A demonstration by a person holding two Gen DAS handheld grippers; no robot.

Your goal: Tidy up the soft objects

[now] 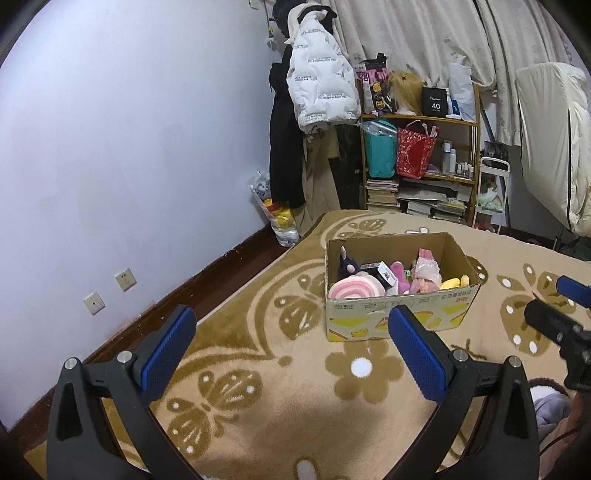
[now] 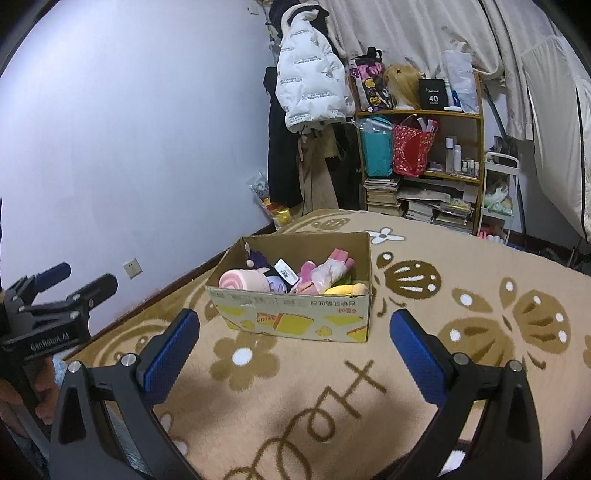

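A cardboard box (image 1: 402,314) stands on the bed blanket (image 1: 280,369), full of soft toys: a pink-and-white roll (image 1: 354,290), a purple plush (image 1: 349,264), pink plush pieces (image 1: 426,271), a yellow plush (image 1: 456,282). The box also shows in the right wrist view (image 2: 295,317), with the pink roll (image 2: 242,280) and yellow plush (image 2: 345,288). My left gripper (image 1: 291,321) is open and empty, above the blanket short of the box; it shows in the right wrist view (image 2: 74,280). My right gripper (image 2: 295,325) is open and empty, just short of the box front.
A white wall (image 1: 129,147) with sockets (image 1: 125,279) runs along the bed's left side. Beyond the bed stand a shelf (image 1: 421,162) with bags and books, hanging coats (image 1: 317,85), curtains (image 1: 424,33) and a white cart (image 2: 496,195).
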